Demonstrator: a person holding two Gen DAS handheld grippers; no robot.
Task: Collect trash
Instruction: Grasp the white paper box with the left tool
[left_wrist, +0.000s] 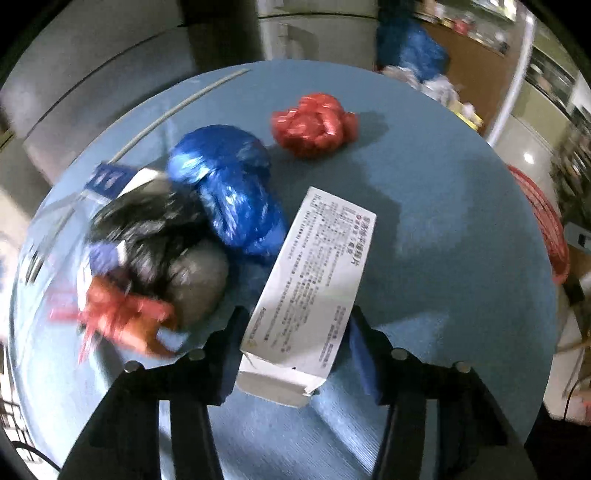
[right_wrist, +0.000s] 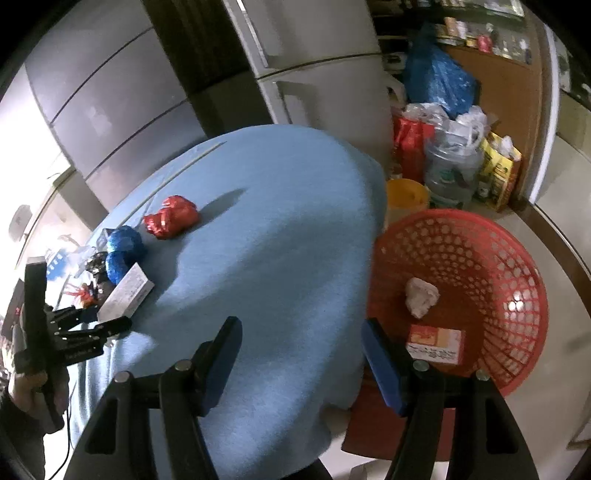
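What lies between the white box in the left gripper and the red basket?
Nothing visible. The box sits between the left gripper's fingers; only bare blue tablecloth spans the way to the basket beside the table. The right gripper hangs open near that edge.

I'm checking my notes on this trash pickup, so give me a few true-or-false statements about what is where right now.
1. The left gripper has the white carton between its fingers. True.
2. The red basket is empty. False: it holds a crumpled white wad and a small box.
3. The right gripper holds nothing. True.
4. The red crumpled bag lies in the basket. False: it lies on the blue tablecloth.
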